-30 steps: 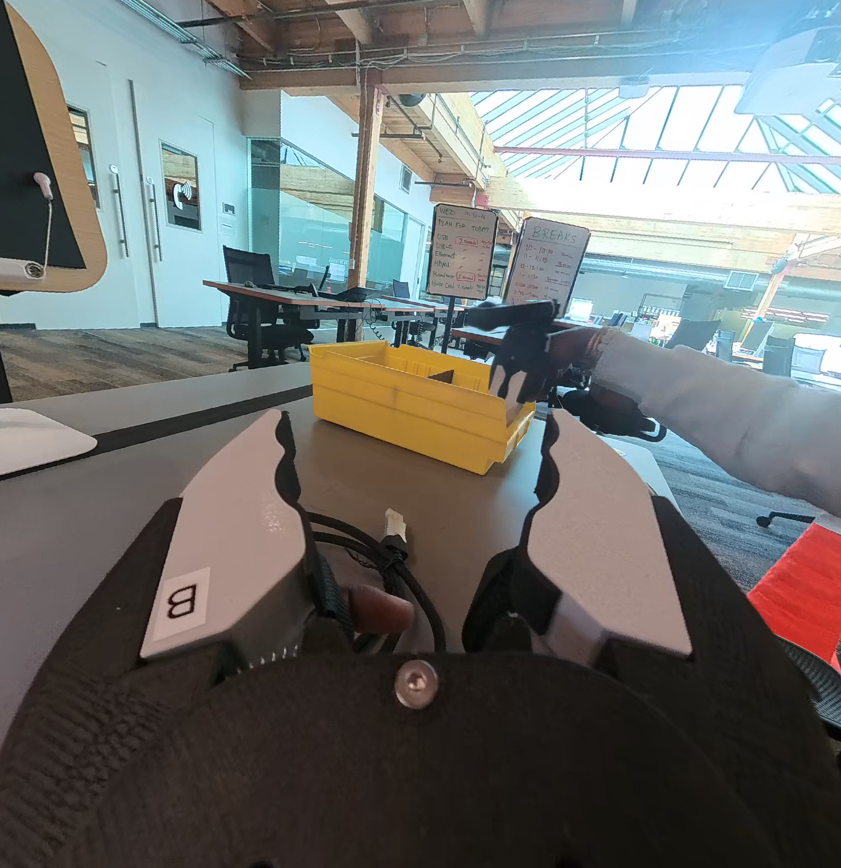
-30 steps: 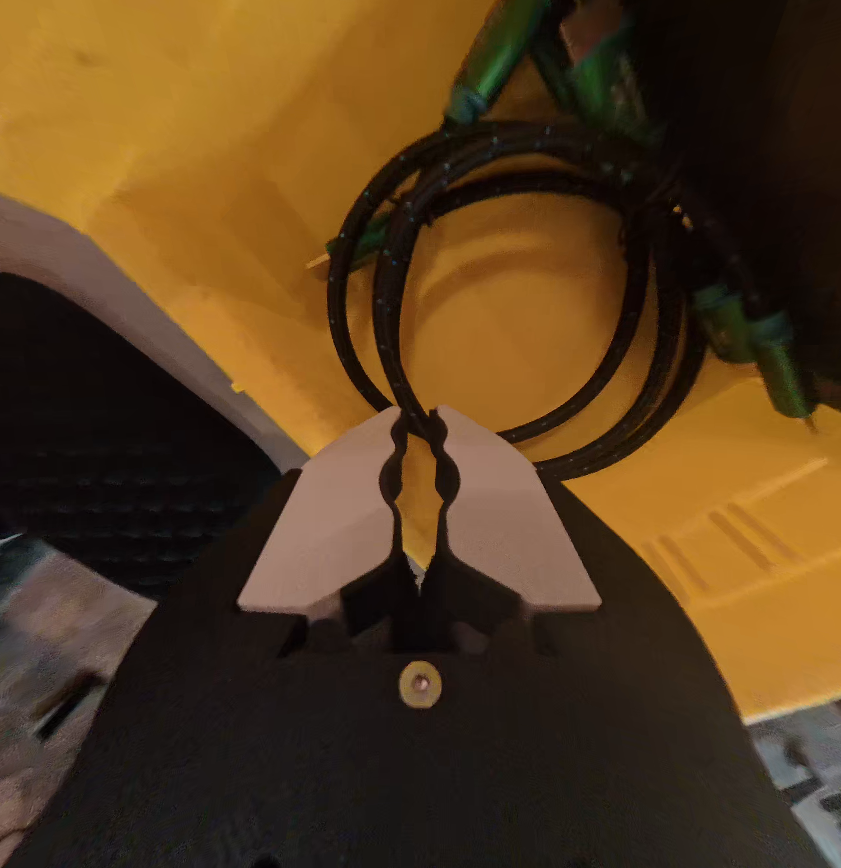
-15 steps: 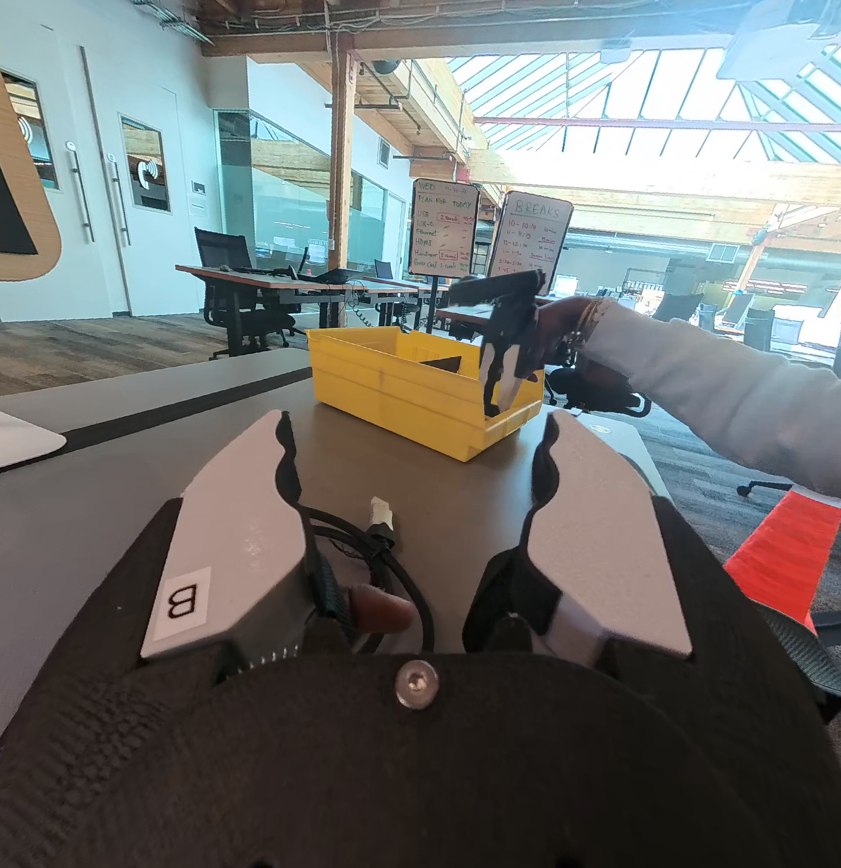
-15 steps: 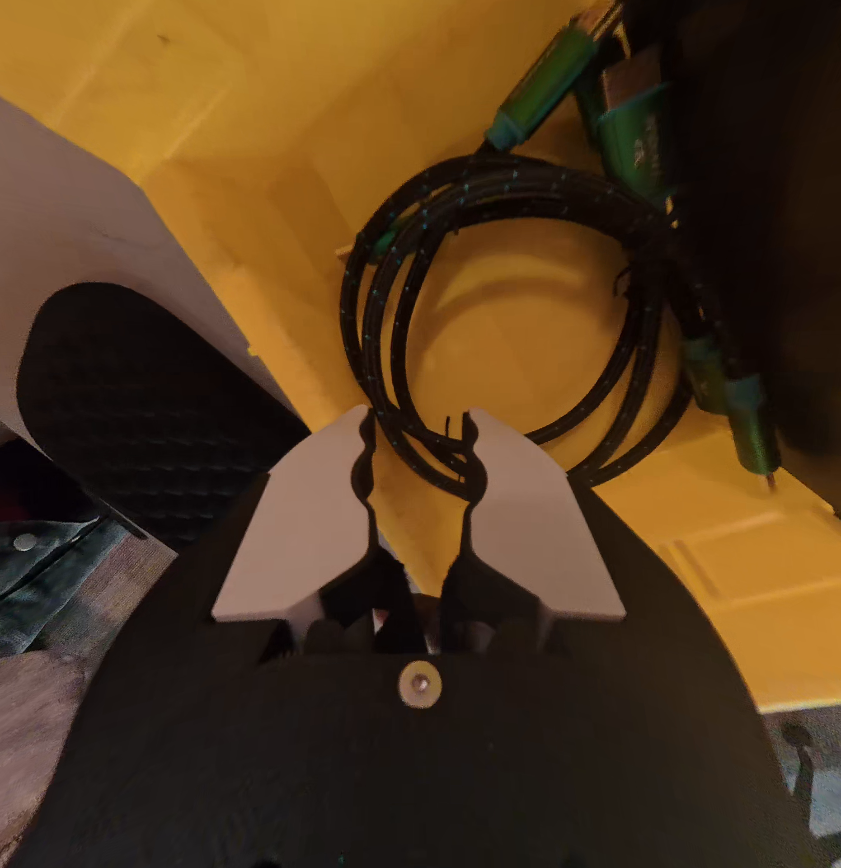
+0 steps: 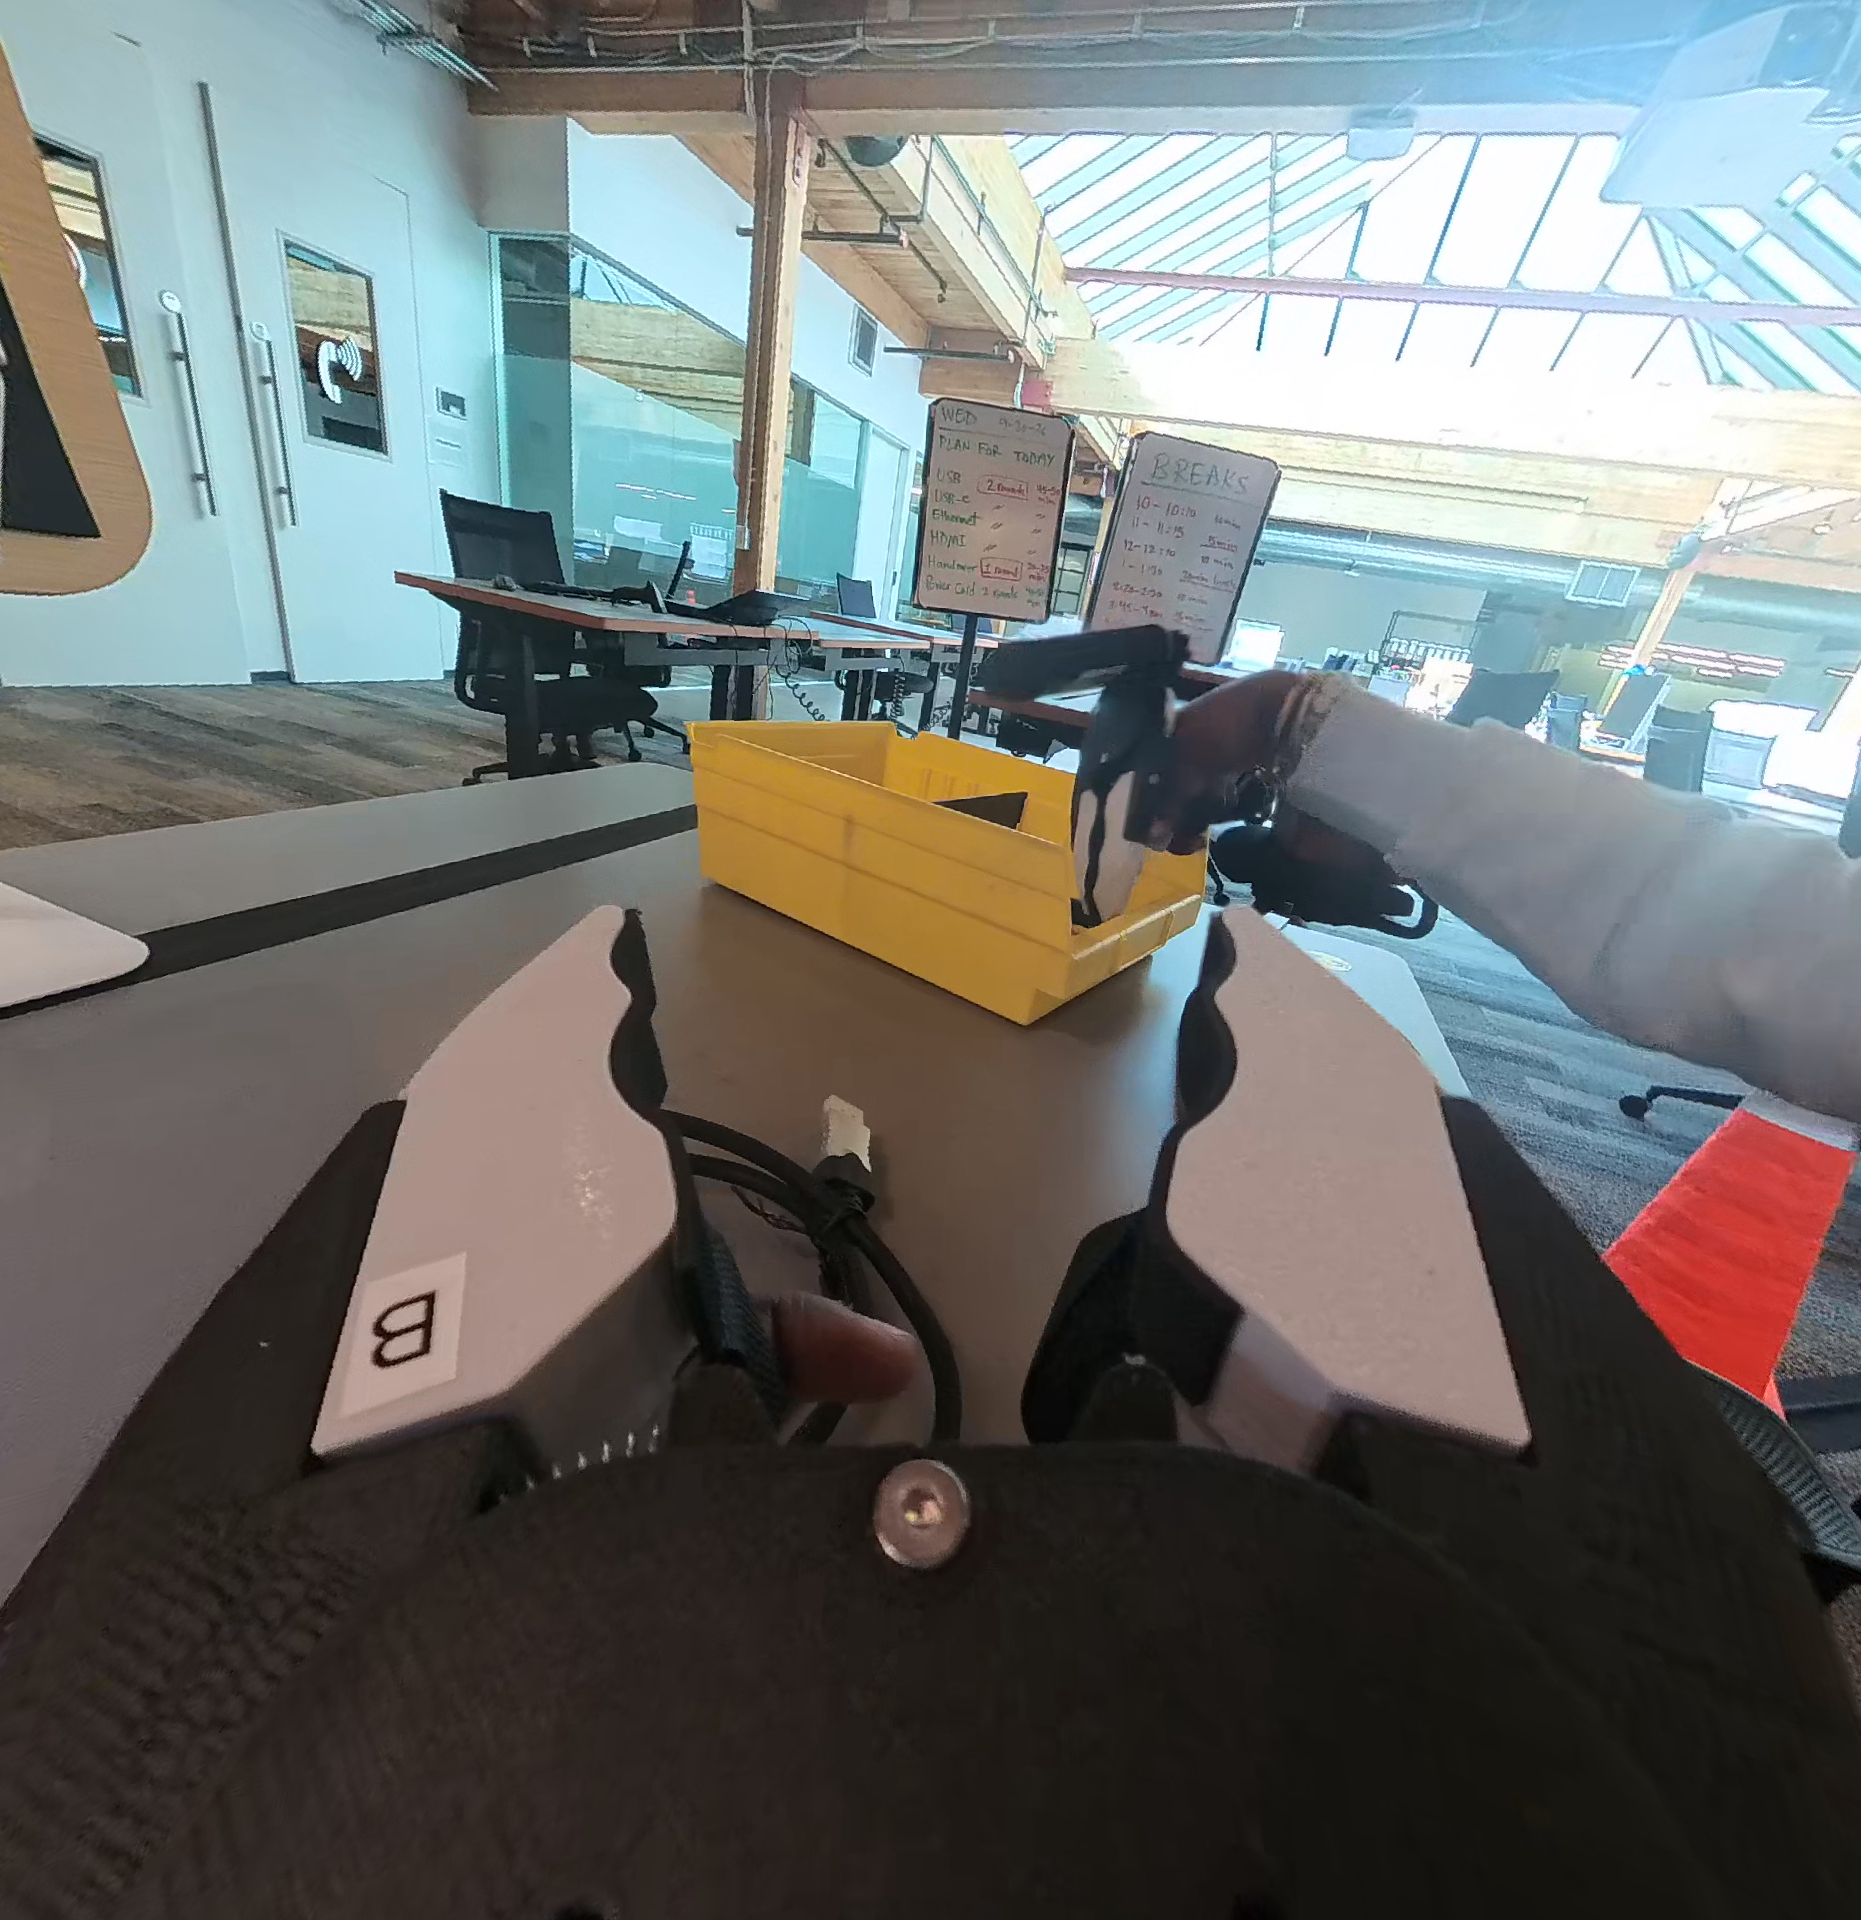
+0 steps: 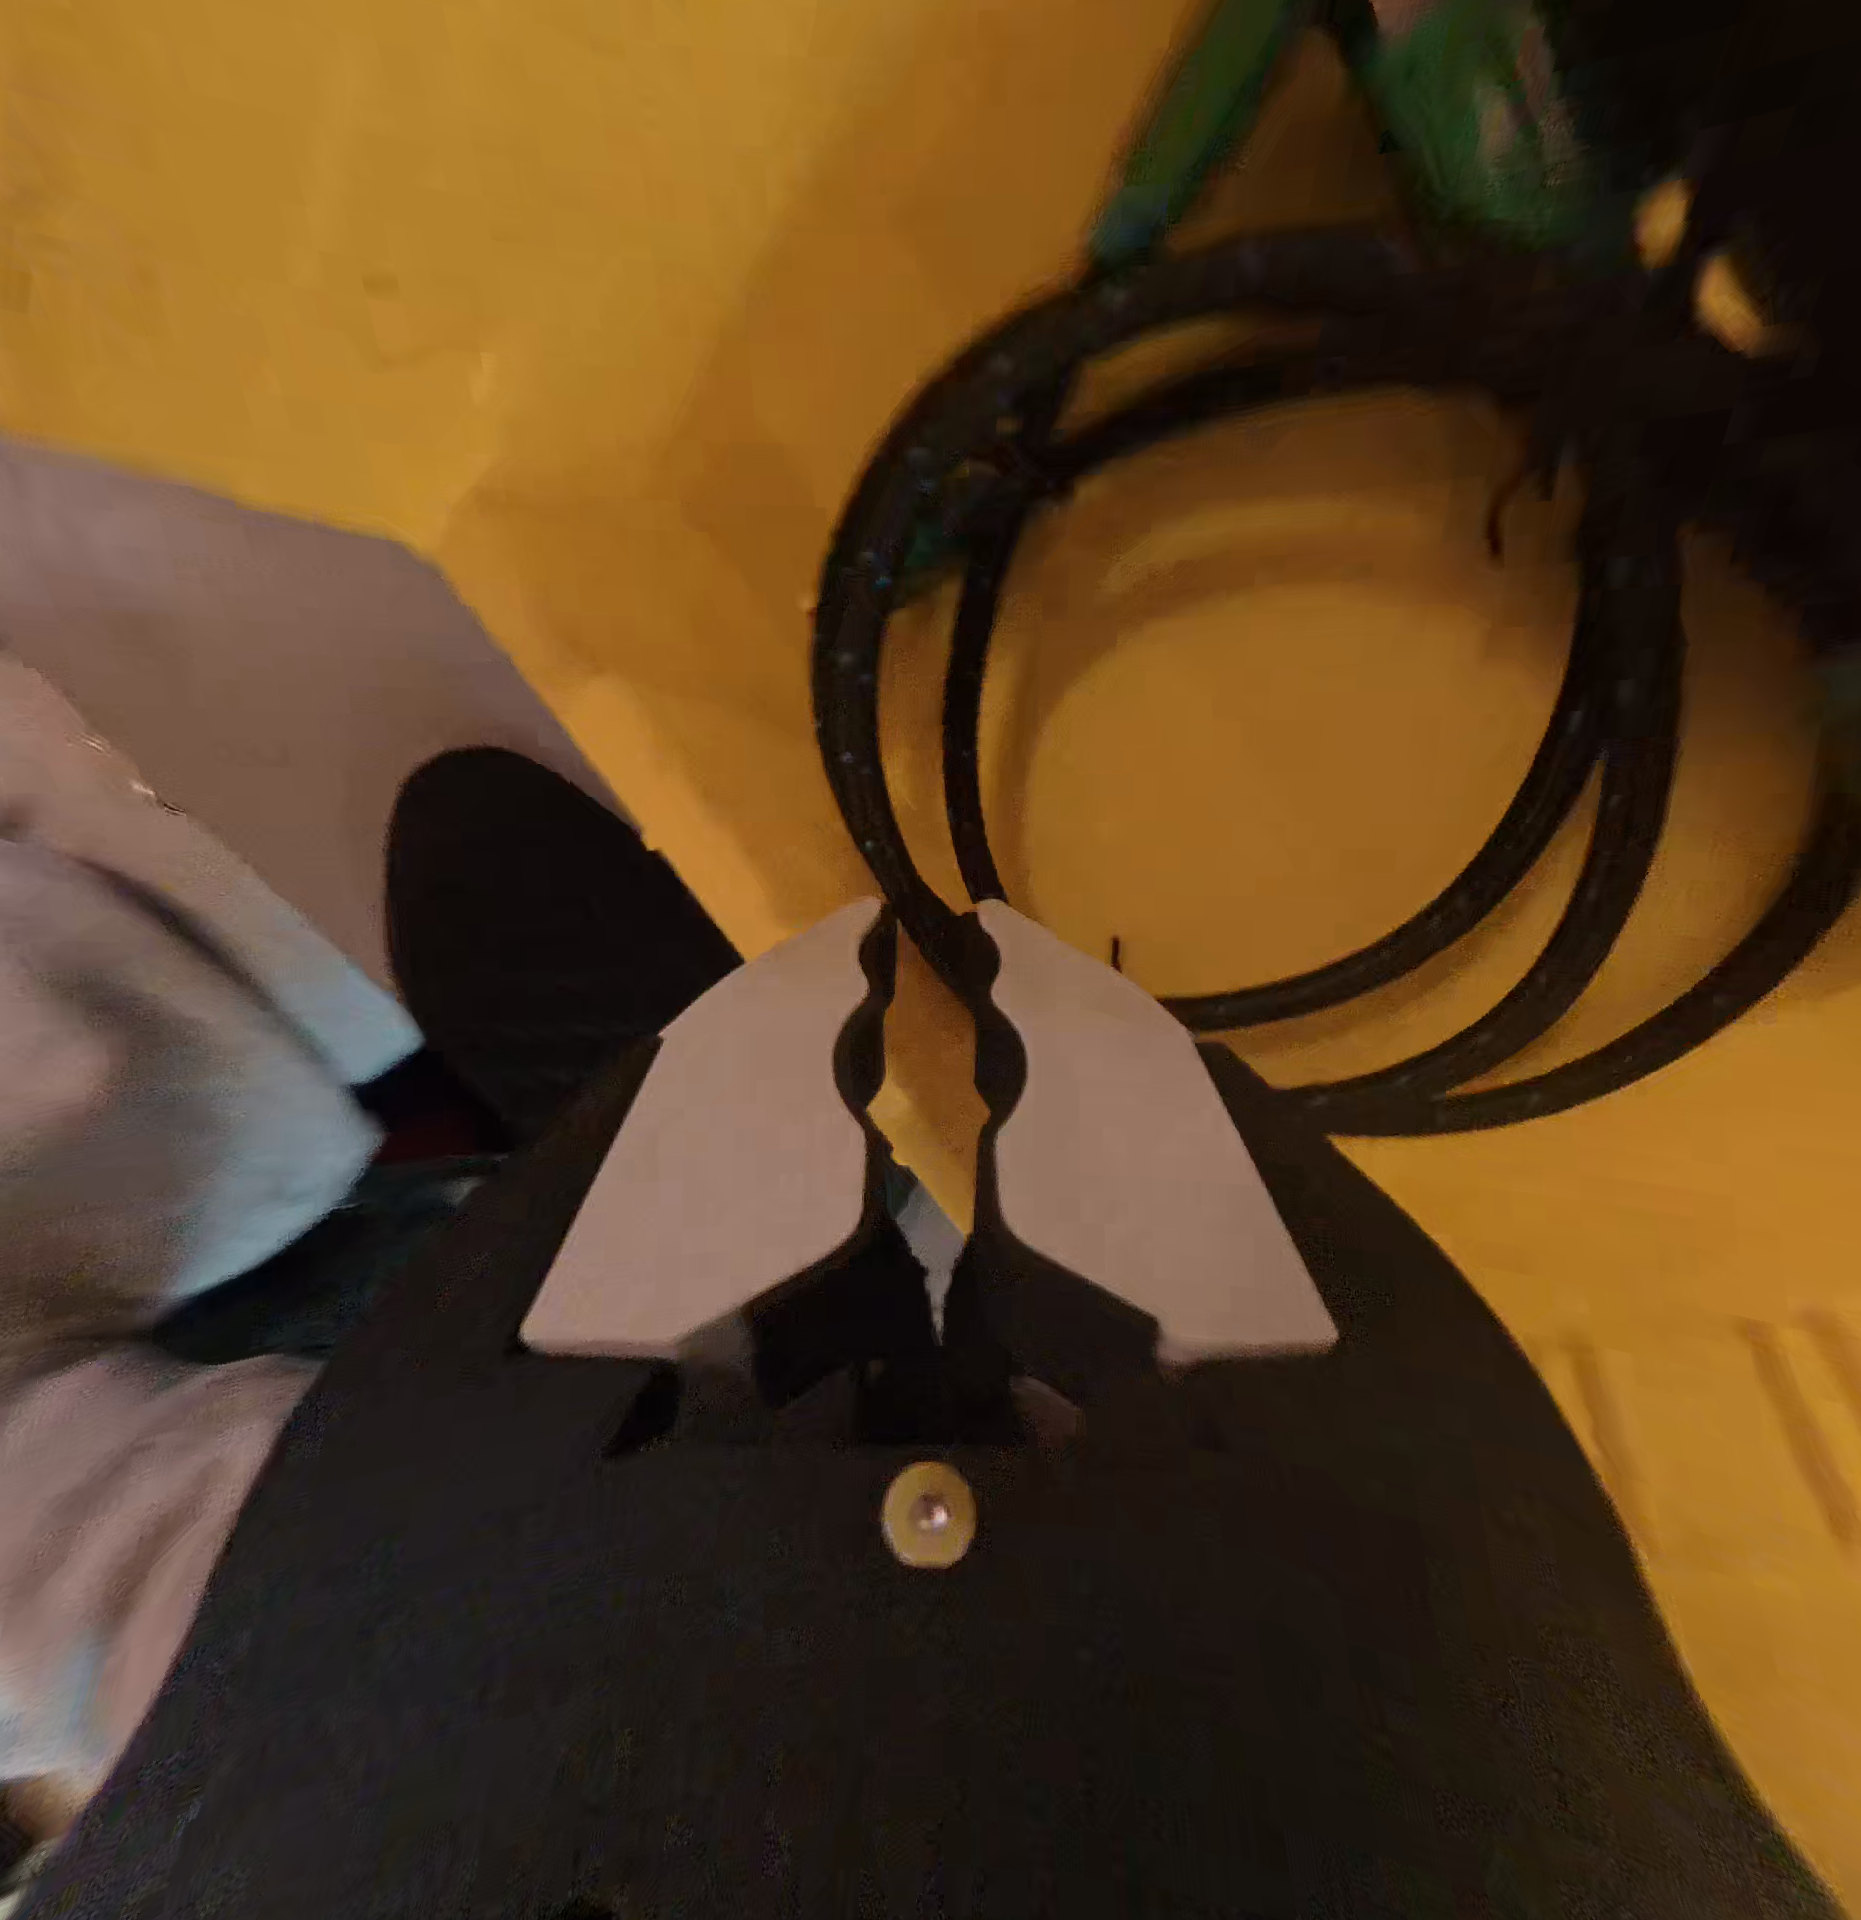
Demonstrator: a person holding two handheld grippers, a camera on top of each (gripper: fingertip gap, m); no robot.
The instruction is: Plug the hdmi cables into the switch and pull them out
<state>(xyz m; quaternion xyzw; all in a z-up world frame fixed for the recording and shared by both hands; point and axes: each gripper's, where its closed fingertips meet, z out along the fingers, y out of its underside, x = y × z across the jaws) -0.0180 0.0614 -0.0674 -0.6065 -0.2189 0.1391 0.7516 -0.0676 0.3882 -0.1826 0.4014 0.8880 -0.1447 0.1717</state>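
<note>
My right gripper (image 6: 931, 914) is inside the yellow bin (image 6: 490, 260), shut on one strand of a coiled black braided cable (image 6: 1591, 790) with green connectors (image 6: 1466, 156). In the left wrist view it (image 5: 1102, 883) points down into the bin (image 5: 884, 883), held by a hand in a grey sleeve (image 5: 1591, 894). My left gripper (image 5: 921, 935) is open wide and low over the grey table (image 5: 230, 1091), a short way in front of the bin. A black cable with a white plug (image 5: 843, 1127) lies on the table between its fingers.
A white stand base (image 5: 32, 945) sits at the table's left. The table's right edge (image 5: 1425, 1029) drops to carpet with a red strip (image 5: 1726, 1236). A dark object (image 6: 1788, 312) fills the bin's upper right corner. Desks, chairs and two whiteboards stand far behind.
The right gripper opened around the coil half a second ago and has shut on a strand again. The left gripper stays open and has shifted only slightly.
</note>
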